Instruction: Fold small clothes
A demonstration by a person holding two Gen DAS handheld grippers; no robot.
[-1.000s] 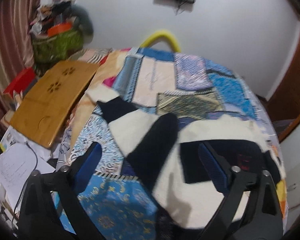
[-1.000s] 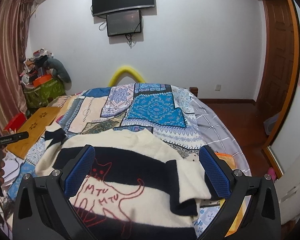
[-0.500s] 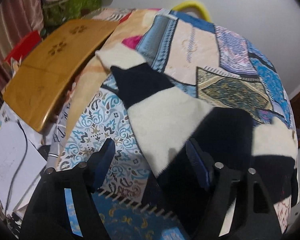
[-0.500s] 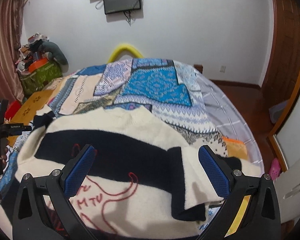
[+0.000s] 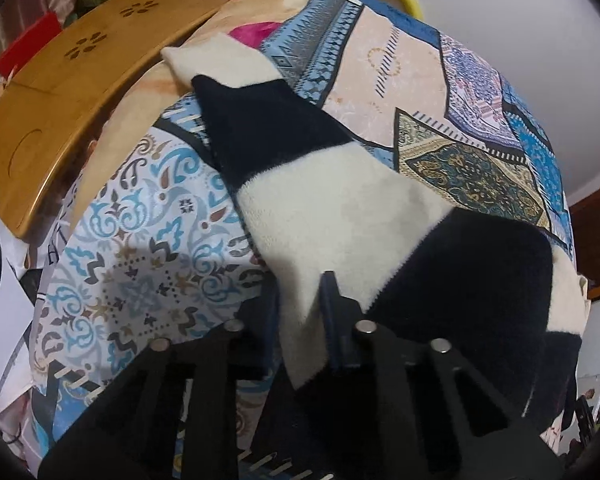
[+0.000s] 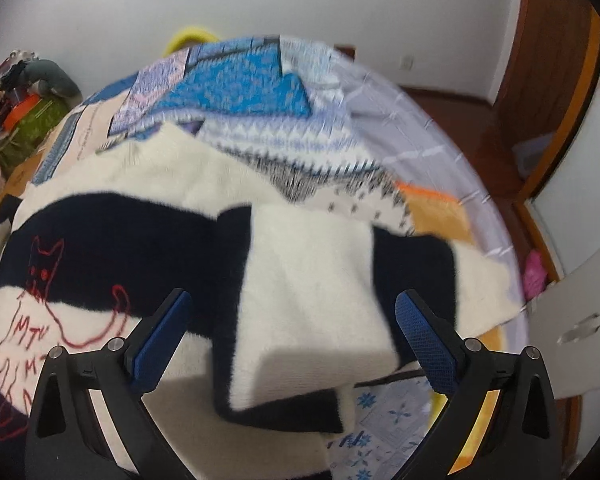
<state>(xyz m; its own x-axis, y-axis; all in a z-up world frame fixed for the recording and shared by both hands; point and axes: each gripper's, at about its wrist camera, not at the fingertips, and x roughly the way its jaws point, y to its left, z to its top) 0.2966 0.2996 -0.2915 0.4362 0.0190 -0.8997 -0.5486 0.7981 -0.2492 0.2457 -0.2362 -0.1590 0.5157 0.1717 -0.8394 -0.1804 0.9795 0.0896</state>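
We see the sweater (image 6: 148, 184) spread across the near part of the bed (image 6: 432, 128). One sleeve (image 5: 260, 128) reaches toward the bed's left edge, beside the wooden tray (image 5: 72, 92).

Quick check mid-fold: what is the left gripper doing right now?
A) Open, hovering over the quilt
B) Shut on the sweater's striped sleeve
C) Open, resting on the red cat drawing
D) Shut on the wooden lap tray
B: in the left wrist view the left gripper has its fingers closed on a cream band of the sleeve, which stretches away over the quilt.
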